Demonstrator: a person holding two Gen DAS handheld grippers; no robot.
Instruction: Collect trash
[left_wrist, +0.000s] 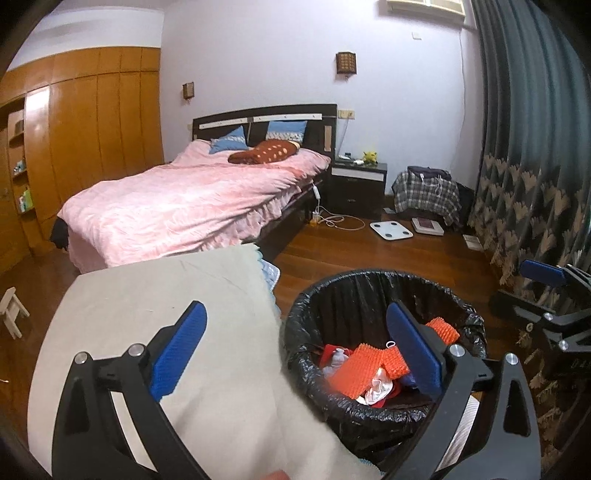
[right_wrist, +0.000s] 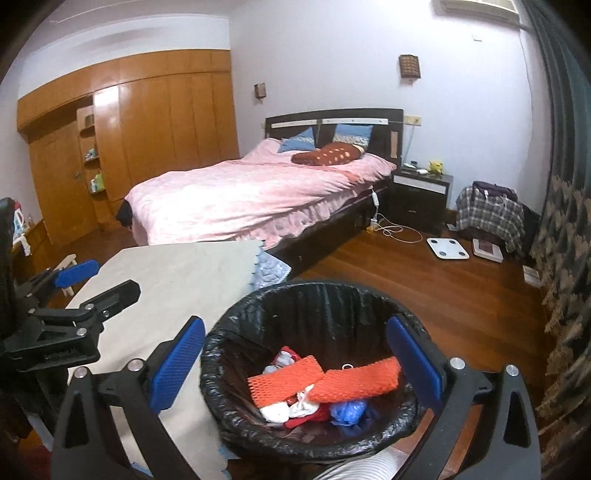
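With the orange foam nets (right_wrist: 325, 380) lying in the black-lined bin (right_wrist: 314, 295), both our left hand-held gripper (left_wrist: 295, 354) and right hand-held gripper (right_wrist: 295, 362) gape empty, so we judge the next move is seeking more trash.

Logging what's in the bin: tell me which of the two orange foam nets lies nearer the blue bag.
The right-hand orange foam net, seen from the right wrist: its lower edge lies just above the blue bag. The left-hand net lies farther from it, above the white scraps.

Black bin liner (right_wrist: 332, 306), orange mesh foam (right_wrist: 354, 380), blue bag (right_wrist: 349, 408) inside. Beige surface (left_wrist: 155, 295). Pink bedspread (left_wrist: 184, 199), plaid cloth (left_wrist: 424, 192), blue tong pads (right_wrist: 175, 363).
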